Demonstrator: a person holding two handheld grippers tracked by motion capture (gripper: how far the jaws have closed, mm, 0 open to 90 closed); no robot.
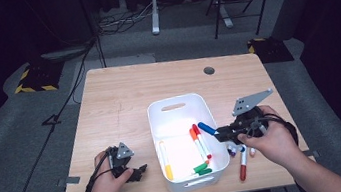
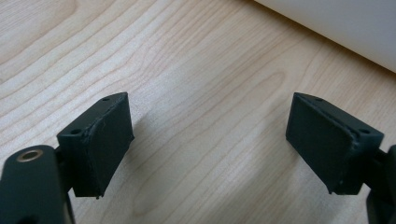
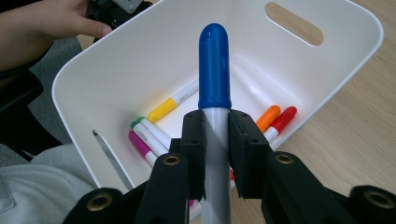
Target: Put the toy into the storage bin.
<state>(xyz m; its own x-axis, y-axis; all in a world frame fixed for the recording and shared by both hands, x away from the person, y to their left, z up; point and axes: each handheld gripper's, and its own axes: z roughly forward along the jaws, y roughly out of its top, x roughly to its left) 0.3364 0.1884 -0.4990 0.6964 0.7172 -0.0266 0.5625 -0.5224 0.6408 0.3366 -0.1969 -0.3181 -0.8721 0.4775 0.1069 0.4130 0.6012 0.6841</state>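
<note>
The right gripper (image 3: 216, 154) clamps its black padded jaws on the white barrel of a round-tipped blue-capped marker (image 3: 215, 70), poised over the glossy white plastic bin (image 1: 157, 115) of coloured markers (image 1: 199, 142), while the left gripper (image 2: 210, 140) rests wide open and empty on the pale wood-grain table (image 1: 122, 92).

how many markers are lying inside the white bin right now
5, going by caps: a yellow marker, an orange marker, a red marker, two green markers and a pink marker may bring it to six. The bin may hide more.
</note>
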